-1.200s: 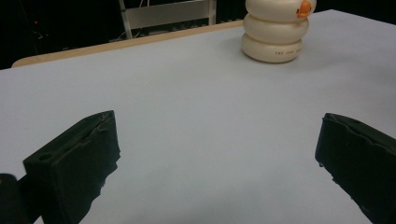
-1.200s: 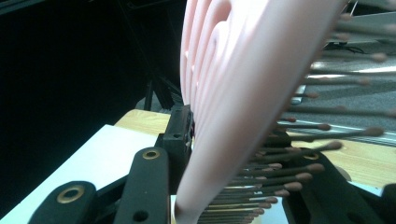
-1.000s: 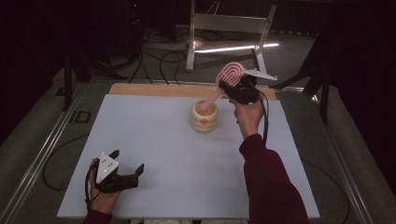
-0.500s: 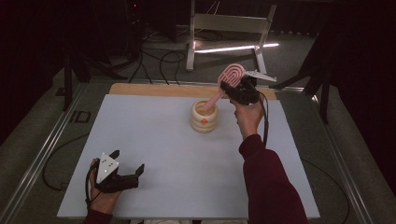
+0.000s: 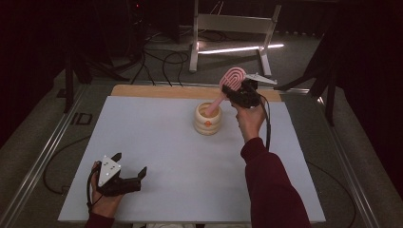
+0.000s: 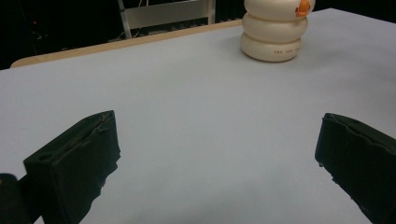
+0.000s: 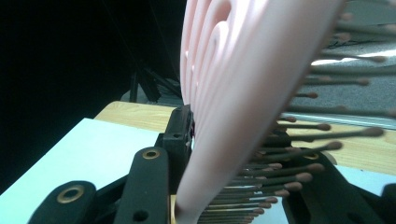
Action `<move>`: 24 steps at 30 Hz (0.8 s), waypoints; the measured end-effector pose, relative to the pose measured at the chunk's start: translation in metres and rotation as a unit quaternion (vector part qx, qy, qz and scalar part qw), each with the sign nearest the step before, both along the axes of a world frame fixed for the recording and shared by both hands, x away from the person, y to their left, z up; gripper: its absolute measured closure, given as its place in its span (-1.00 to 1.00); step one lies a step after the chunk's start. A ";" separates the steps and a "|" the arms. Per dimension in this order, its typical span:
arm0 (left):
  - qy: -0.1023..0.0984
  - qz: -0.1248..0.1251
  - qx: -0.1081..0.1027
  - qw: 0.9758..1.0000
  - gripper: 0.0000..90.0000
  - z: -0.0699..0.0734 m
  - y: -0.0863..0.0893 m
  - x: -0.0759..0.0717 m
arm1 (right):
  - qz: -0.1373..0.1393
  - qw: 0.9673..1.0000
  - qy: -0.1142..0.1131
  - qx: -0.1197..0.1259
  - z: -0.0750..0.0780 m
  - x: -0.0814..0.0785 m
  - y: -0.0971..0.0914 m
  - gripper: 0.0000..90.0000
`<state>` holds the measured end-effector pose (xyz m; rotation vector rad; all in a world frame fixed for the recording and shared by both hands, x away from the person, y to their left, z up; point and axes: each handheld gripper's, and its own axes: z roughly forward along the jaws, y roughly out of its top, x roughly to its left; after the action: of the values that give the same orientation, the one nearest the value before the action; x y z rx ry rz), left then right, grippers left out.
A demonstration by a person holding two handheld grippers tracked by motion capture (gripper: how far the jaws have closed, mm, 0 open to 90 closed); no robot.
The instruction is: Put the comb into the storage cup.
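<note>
A pink hairbrush slants up to the right, its handle end dipping into a cream ringed pot at the back middle of the white table top. My right gripper is shut on the brush just below its head. In the right gripper view the brush and its bristles stand between that gripper's black jaws. My left gripper rests open near the front left corner with nothing between its fingers. In the left gripper view this gripper faces the pot across bare table.
A wooden strip runs along the table's far edge. Behind it stand a grey metal frame, a lit strip on the floor and loose cables. Metal rails flank the table.
</note>
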<state>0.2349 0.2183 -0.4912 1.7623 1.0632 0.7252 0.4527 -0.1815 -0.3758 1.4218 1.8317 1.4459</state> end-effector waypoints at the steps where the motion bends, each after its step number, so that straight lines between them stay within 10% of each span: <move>1: 0.000 0.000 0.001 1.000 -0.99 0.000 0.000 0.000 | 0.000 1.000 0.000 0.000 -0.001 0.000 0.001 0.42; 24: 0.000 0.001 0.001 1.000 -0.99 0.000 0.000 0.000 | 0.008 1.000 0.006 -0.019 -0.013 0.001 0.016 0.42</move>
<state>0.2347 0.2184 -0.4910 1.7640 1.0640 0.7279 0.4533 -0.1657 -0.3888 1.4040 1.8717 1.4056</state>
